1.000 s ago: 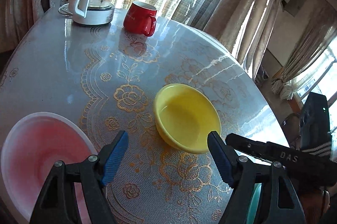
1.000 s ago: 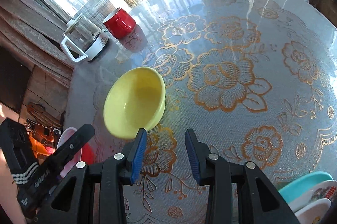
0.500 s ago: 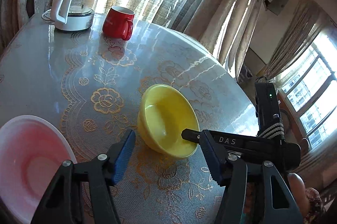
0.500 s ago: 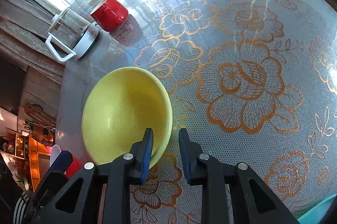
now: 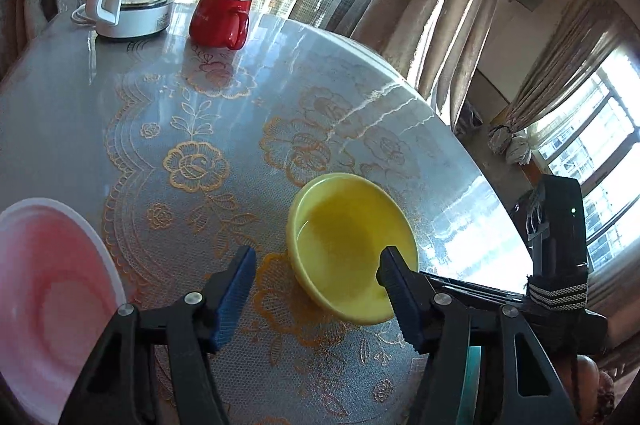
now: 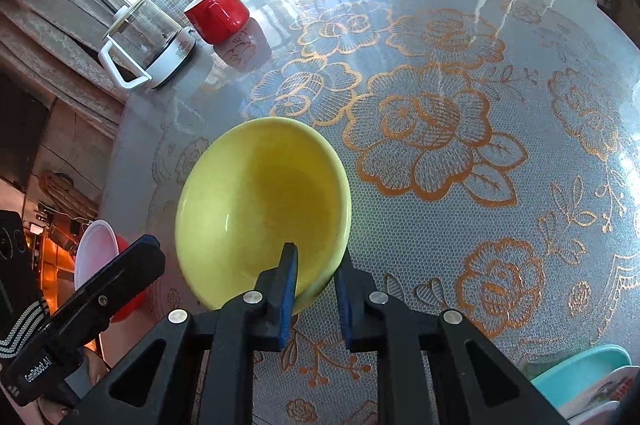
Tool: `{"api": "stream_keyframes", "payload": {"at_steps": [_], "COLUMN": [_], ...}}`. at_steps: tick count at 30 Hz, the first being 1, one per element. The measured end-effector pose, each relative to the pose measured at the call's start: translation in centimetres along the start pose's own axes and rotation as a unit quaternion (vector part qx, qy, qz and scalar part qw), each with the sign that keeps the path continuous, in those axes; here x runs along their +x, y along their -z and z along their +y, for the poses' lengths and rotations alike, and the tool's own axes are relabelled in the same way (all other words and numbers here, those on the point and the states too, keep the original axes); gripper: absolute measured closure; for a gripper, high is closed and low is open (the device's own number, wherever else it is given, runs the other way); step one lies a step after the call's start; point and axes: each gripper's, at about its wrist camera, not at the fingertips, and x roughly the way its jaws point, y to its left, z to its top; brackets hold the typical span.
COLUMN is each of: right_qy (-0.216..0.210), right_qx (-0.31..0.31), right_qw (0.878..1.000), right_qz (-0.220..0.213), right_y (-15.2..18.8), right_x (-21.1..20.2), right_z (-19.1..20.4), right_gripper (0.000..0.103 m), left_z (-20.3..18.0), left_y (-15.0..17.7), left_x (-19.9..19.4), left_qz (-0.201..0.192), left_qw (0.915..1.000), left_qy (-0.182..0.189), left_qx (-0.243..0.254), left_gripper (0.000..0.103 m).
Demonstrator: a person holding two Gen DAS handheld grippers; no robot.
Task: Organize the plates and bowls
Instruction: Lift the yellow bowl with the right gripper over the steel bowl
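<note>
Yellow bowl (image 6: 262,209), rim pinched in closed right tongs (image 6: 316,283); left tongs (image 5: 316,291) half-open, empty, alongside.

Yellow bowl (image 6: 256,201), red mug (image 6: 218,13), pink-centred white bowl (image 5: 48,289), gold-flowered grey tablecloth (image 6: 460,145).

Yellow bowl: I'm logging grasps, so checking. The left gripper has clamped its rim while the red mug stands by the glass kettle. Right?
Not quite: the right gripper is the one clamped on the yellow bowl's rim, as the right wrist view shows. The left gripper is open and holds nothing. The red mug does stand by the glass kettle.
</note>
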Motion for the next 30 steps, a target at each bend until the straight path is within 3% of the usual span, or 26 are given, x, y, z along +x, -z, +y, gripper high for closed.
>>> {"api": "stream_keyframes", "payload": {"at_steps": [5, 6, 9, 17, 21, 25, 30], "right_qy": [-0.001, 0.001, 0.0, -0.005, -0.007, -0.012, -0.012], "right_qx": [0.002, 0.002, 0.002, 0.007, 0.01, 0.015, 0.021], "right_qw": [1.0, 1.0, 1.0, 1.0, 1.0, 1.0, 1.0], "right_qz": [0.004, 0.006, 0.008, 0.004, 0.004, 0.002, 0.002], "right_y": [0.6, 0.8, 1.3, 1.7, 1.8, 2.0, 2.1], "right_x": [-0.1, -0.2, -0.5, -1.1, -1.1, -1.0, -0.9], "right_z": [-0.5, -0.6, -1.0, -1.5, -1.3, -1.2, -1.2], "right_gripper": [0.085, 0.085, 0.085, 0.085, 0.085, 0.085, 0.085], "left_z": [-1.0, -1.1, -1.0, -0.4, 0.3, 0.0, -1.1], "left_y": [-0.2, -0.1, 0.0, 0.6, 1.2, 1.7, 1.9], "left_x": [-0.9, -0.7, 0.6, 2.4, 3.5, 3.8, 3.2], "left_qz": [-0.022, -0.018, 0.02, 0.076, 0.108, 0.123, 0.118], "left_qw": [0.9994, 0.9993, 0.9991, 0.9968, 0.9941, 0.9923, 0.9926], "left_qy": [0.006, 0.003, 0.019, 0.022, 0.006, 0.012, 0.001], "left_qx": [0.027, 0.033, 0.032, 0.012, 0.003, 0.008, 0.029], "left_gripper": [0.039, 0.039, 0.059, 0.056, 0.061, 0.074, 0.075]}}
